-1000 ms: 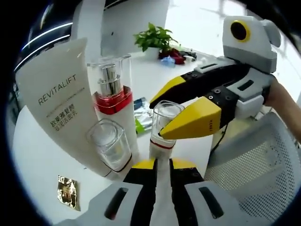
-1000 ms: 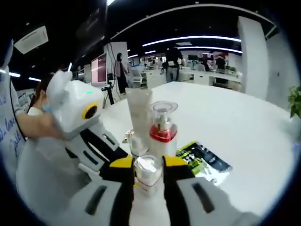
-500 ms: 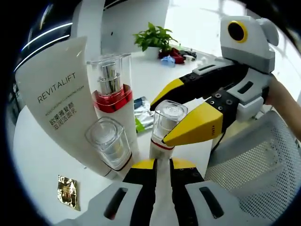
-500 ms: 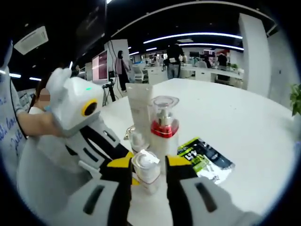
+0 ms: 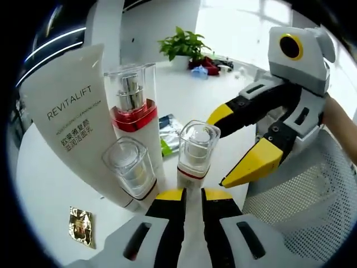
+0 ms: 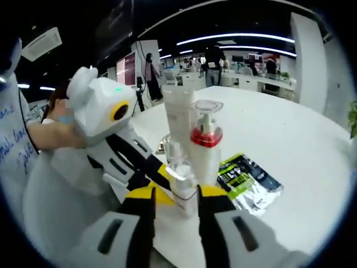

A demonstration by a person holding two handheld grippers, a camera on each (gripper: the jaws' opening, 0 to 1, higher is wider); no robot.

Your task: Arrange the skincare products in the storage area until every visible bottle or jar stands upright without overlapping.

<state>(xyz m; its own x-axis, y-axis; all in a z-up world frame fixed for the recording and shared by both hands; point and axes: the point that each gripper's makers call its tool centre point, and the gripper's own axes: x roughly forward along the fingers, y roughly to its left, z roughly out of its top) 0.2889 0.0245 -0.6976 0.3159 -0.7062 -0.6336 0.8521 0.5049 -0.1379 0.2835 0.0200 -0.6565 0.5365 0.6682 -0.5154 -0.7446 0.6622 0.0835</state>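
Observation:
Several skincare products stand upright in a cluster on the white table (image 5: pixel 44 184). They are a white REVITALIFT tube (image 5: pixel 67 117) (image 6: pixel 177 111), a pump bottle with a red collar (image 5: pixel 133 120) (image 6: pixel 204 139), a short clear-capped bottle (image 5: pixel 129 170), and a small clear-capped bottle (image 5: pixel 195 148) (image 6: pixel 181 181). My right gripper (image 5: pixel 220 151) (image 6: pixel 177 192) is open, its jaws spread apart beside the small bottle and touching nothing. The left gripper (image 5: pixel 193 192) (image 6: pixel 163 183) rests with its jaws nearly together at the foot of the small bottle, holding nothing.
A green and black sachet (image 5: pixel 167 137) (image 6: pixel 248 181) lies flat behind the bottles. A gold foil packet (image 5: pixel 81 226) lies near the table's edge. A white mesh chair (image 5: pixel 312 190) stands close by, with a potted plant (image 5: pixel 181 44) far back. People stand in the office behind.
My right gripper was closed around the small bottle's cap. It has opened, let go and drawn back. The bottle stays upright and the left gripper has not moved.

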